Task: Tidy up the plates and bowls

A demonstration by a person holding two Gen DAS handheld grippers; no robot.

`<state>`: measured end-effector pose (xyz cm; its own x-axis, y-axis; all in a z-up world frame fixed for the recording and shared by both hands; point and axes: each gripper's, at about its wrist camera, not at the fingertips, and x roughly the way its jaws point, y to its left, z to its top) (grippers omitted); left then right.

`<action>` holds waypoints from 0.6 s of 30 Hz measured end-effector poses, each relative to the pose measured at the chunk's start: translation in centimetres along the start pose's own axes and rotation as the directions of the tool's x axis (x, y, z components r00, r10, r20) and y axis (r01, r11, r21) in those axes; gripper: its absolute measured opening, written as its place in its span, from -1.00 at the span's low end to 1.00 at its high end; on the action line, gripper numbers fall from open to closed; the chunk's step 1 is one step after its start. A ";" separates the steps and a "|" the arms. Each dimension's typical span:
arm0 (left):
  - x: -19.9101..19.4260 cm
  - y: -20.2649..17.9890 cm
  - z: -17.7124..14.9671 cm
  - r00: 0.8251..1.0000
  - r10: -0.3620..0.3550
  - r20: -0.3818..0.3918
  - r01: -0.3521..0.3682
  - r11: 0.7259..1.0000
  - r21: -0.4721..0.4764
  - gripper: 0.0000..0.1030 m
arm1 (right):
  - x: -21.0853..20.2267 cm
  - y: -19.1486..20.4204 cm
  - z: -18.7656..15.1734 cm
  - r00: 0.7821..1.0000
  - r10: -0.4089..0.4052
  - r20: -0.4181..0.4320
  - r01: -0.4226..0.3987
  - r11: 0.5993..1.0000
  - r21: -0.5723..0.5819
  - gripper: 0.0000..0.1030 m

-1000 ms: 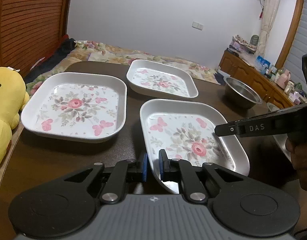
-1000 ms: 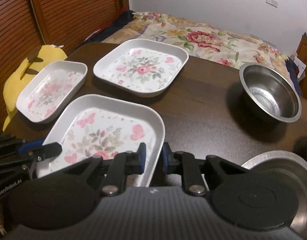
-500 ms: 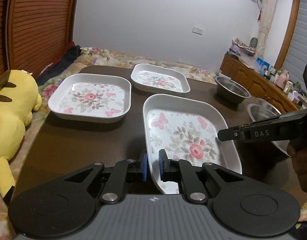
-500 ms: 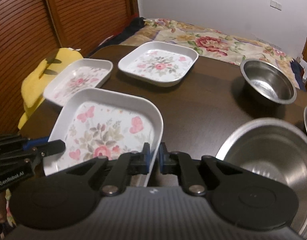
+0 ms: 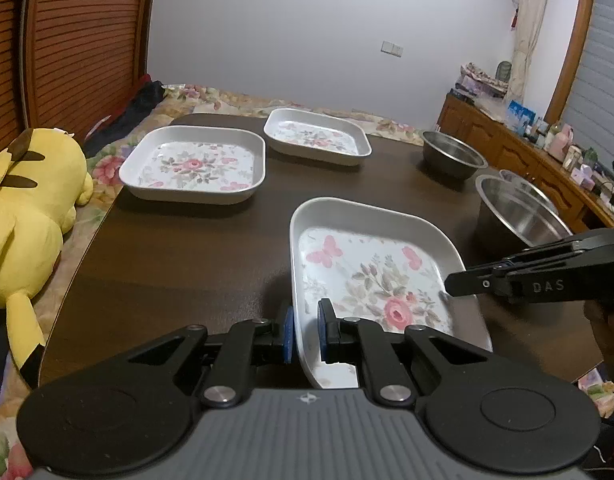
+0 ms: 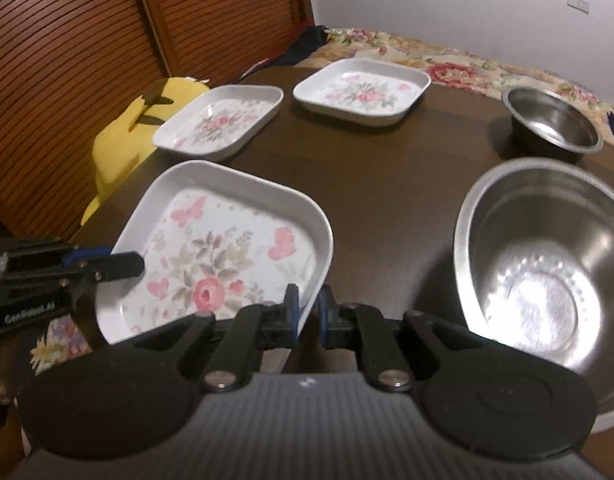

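Note:
A white square floral plate is held above the dark table by both grippers. My left gripper is shut on its near left rim. My right gripper is shut on its right rim; it also shows in the left wrist view. The held plate shows in the right wrist view. Two more floral plates stand on the table, one at the far left and one at the far middle.
A large steel bowl stands close on the right, a small steel bowl further back. A yellow plush toy lies off the table's left edge. A bed lies behind the table, a wooden sideboard at the right.
The held plate and both grippers have risen and drawn back toward the near edge of the table. The other plates look farther away. The large steel bowl has come into view.

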<state>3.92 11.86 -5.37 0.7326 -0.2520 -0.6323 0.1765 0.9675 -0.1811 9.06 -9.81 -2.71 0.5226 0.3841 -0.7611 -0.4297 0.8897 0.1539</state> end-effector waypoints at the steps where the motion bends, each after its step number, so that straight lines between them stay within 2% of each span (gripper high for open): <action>1: 0.2 -0.1 0.0 1.000 0.006 -0.002 -0.006 1.000 0.004 -0.76 | 0.0 0.0 -0.1 1.000 0.002 0.000 -0.002 1.000 0.003 -0.77; 18: 1.4 -0.3 -0.8 0.999 0.040 -0.015 -0.040 0.999 0.032 -0.76 | 0.4 0.6 -1.6 0.998 -0.034 0.046 0.036 0.999 -0.034 -0.74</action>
<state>4.39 11.23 -6.84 0.7293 -0.2134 -0.6500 0.1685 0.9769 -0.1316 7.85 -9.52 -3.95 0.5705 0.3645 -0.7360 -0.4353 0.8941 0.1053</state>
